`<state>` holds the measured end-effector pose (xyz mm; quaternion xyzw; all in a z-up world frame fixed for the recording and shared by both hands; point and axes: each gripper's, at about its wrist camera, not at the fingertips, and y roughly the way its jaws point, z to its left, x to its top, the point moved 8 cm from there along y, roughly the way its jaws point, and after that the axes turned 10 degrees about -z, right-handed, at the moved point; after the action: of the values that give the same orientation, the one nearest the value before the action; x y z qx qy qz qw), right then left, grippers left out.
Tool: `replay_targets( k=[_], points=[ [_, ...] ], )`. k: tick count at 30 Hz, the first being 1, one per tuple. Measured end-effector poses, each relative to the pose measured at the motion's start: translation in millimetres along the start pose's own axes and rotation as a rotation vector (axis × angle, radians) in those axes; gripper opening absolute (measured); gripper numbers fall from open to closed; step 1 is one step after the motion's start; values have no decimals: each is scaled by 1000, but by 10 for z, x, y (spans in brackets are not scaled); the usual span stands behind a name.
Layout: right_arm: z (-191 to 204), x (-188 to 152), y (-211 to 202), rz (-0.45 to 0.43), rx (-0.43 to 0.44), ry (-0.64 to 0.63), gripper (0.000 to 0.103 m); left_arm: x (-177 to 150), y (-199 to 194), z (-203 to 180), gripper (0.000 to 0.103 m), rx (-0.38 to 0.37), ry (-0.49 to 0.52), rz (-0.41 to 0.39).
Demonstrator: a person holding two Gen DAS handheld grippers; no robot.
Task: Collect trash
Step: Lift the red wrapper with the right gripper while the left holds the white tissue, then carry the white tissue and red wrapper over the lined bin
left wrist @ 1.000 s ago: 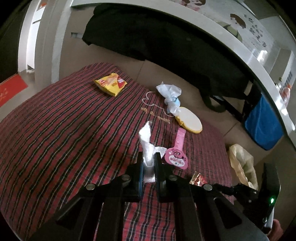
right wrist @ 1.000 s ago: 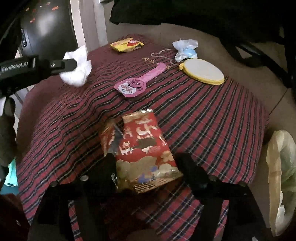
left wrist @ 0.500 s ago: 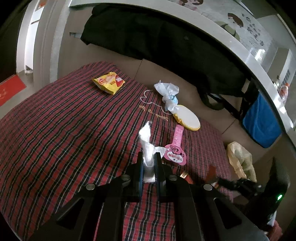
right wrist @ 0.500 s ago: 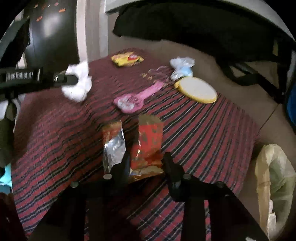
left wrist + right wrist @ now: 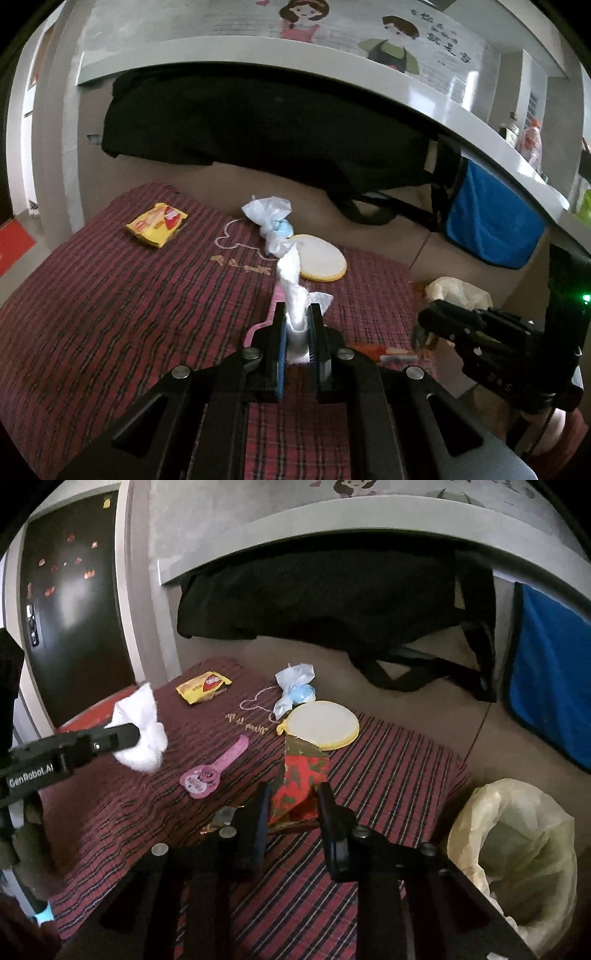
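Beside the desk's right edge waits the yellowish plastic bin bag (image 5: 517,856); carry your right tool's (image 5: 291,805) pinched red foil wrapper (image 5: 301,782) over its mouth, left tool (image 5: 295,325) clamping crumpled white tissue (image 5: 291,284).

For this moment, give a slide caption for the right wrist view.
Right claw grips a red snack wrapper beside the lined bin.

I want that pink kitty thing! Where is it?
In the right wrist view, the pink toy lies flat on the plaid cloth, left of the right gripper and its red wrapper, below the yellow packet.
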<state>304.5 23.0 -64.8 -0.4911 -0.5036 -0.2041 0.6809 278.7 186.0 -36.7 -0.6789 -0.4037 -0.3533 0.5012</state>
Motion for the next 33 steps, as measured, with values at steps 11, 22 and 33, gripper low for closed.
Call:
replay_targets(
  k=[11,22,33],
  points=[
    [-31,-289,19,46,-1,13,11,-126,78,146,10,21,-28,39],
    [-368,492,-379,-171,-82,18,11,390,47,-405,10,-19,87,-109],
    [-1422,741,-1227,-309,-272,51,11,611,267,-1881,10,-166,213,-232]
  ],
)
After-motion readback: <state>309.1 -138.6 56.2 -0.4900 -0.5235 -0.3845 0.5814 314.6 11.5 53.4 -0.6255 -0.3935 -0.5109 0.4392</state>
